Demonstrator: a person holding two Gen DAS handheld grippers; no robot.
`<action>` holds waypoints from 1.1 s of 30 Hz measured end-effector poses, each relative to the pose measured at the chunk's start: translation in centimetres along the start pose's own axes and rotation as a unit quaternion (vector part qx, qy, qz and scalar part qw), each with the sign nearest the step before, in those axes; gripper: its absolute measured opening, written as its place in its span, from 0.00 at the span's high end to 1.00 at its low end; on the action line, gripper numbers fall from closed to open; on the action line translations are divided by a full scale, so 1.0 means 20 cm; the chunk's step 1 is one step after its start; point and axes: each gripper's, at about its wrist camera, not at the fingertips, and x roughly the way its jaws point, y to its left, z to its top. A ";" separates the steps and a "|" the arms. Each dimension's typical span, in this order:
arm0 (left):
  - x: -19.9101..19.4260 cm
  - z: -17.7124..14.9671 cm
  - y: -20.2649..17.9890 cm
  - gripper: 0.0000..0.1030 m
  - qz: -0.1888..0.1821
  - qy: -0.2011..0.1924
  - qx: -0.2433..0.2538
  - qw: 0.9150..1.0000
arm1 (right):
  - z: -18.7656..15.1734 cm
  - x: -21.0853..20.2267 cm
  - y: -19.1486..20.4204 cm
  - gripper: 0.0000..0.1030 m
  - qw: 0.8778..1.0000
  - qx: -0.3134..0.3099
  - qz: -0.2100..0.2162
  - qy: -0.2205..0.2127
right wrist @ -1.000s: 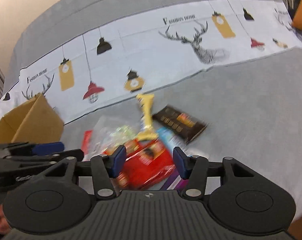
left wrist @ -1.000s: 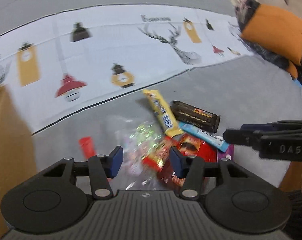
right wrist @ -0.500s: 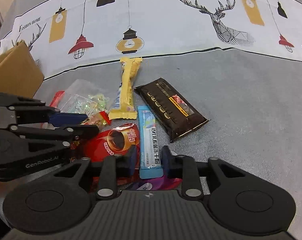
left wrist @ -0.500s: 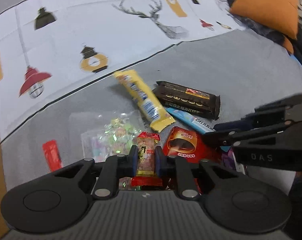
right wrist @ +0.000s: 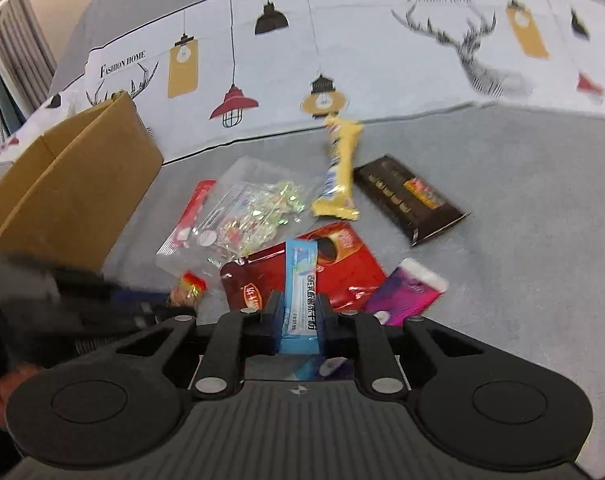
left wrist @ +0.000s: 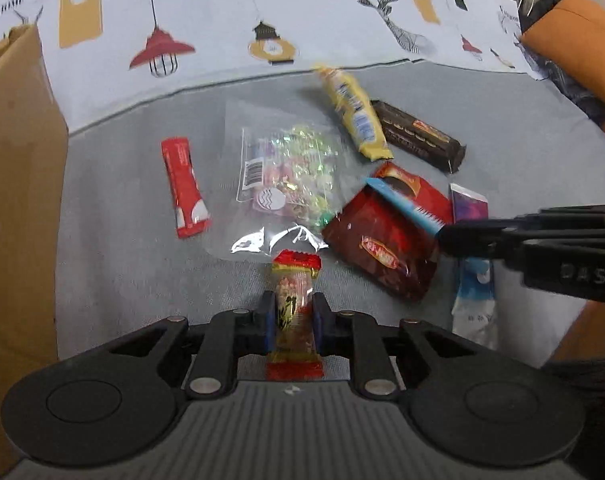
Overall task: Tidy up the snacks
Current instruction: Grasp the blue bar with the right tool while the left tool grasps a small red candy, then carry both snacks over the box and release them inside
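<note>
My left gripper (left wrist: 292, 314) is shut on a small red-and-yellow snack packet (left wrist: 295, 280) and holds it above the grey cloth. My right gripper (right wrist: 299, 312) is shut on a light blue snack stick (right wrist: 301, 276), lifted over the pile. On the cloth lie a red pouch (left wrist: 386, 248), a clear bag of candies (left wrist: 290, 172), a red stick (left wrist: 184, 188), a yellow bar (left wrist: 352, 114), a dark brown bar (left wrist: 418, 136) and a purple packet (right wrist: 406, 292). The right gripper shows at the right of the left wrist view (left wrist: 446, 236).
A brown cardboard box (left wrist: 18, 184) stands at the left, also in the right wrist view (right wrist: 74, 184). A white printed cloth (right wrist: 342, 52) covers the far side. An orange cushion (left wrist: 578, 44) lies at the far right.
Both grippers closed on their snacks half a second ago and have since lifted them off the pile and drawn back. The blue stick left its place beside the brown bar.
</note>
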 end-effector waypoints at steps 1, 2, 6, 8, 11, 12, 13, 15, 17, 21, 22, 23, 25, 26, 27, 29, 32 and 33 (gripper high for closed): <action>0.01 0.01 -0.02 0.76 0.007 -0.004 0.008 1.000 | 0.00 0.02 0.00 0.81 1.000 0.001 -0.002 0.004; 0.01 0.01 -0.03 0.70 0.012 -0.008 0.017 1.000 | 0.00 0.04 0.00 0.78 1.000 0.001 -0.008 0.008; 0.04 0.04 -0.05 0.69 0.016 -0.010 0.037 0.999 | 0.01 0.12 0.01 0.76 1.000 0.003 -0.005 0.025; 0.04 0.05 -0.05 0.75 0.013 -0.004 0.046 0.999 | 0.02 0.14 0.02 0.76 1.000 -0.003 -0.003 0.025; 0.01 0.06 -0.07 0.77 0.034 0.001 0.052 0.998 | 0.04 0.14 0.01 0.96 0.999 0.002 -0.017 0.029; -0.02 0.05 -0.07 0.77 0.039 -0.007 0.051 0.998 | 0.06 0.13 0.00 0.96 1.000 0.012 -0.019 0.022; -0.06 0.05 -0.07 0.77 0.041 -0.013 0.050 0.998 | 0.07 0.10 -0.01 0.96 1.000 0.023 -0.013 0.011; -0.14 0.05 -0.06 0.77 0.041 -0.024 0.047 0.998 | 0.09 0.03 -0.02 0.96 0.999 0.039 -0.005 -0.014; -0.24 0.04 -0.04 0.77 0.043 -0.034 0.042 0.998 | 0.08 -0.03 0.00 0.96 0.999 0.039 -0.007 -0.029; -0.47 0.03 0.02 0.80 0.047 -0.053 0.021 0.997 | 0.06 -0.16 0.09 0.96 0.998 0.039 0.005 -0.054; -0.53 0.03 0.04 0.80 0.049 -0.058 0.015 0.997 | 0.06 -0.18 0.13 0.96 0.998 0.039 0.009 -0.056; -0.59 0.02 0.06 0.80 0.049 -0.063 0.009 0.997 | 0.05 -0.20 0.16 0.96 0.997 0.043 0.015 -0.059; -0.74 0.01 0.11 0.80 0.051 -0.082 -0.002 0.995 | 0.04 -0.24 0.26 0.96 0.996 0.042 0.032 -0.072; -0.80 0.00 0.13 0.80 0.053 -0.092 -0.006 0.994 | 0.03 -0.27 0.34 0.96 0.995 0.036 0.039 -0.079; -0.87 -0.01 0.16 0.80 0.055 -0.101 -0.011 0.993 | 0.02 -0.30 0.40 0.96 0.995 0.032 0.044 -0.085; -0.99 -0.03 0.22 0.80 0.055 -0.116 -0.029 0.991 | 0.00 -0.36 0.54 0.96 0.994 0.023 0.053 -0.093; -1.14 -0.06 0.34 0.80 0.054 -0.141 -0.055 0.987 | -0.01 -0.44 0.76 0.96 0.992 0.012 0.072 -0.100; -1.19 -0.07 0.38 0.80 0.053 -0.149 -0.060 0.986 | -0.01 -0.47 0.82 0.96 0.992 0.004 0.074 -0.103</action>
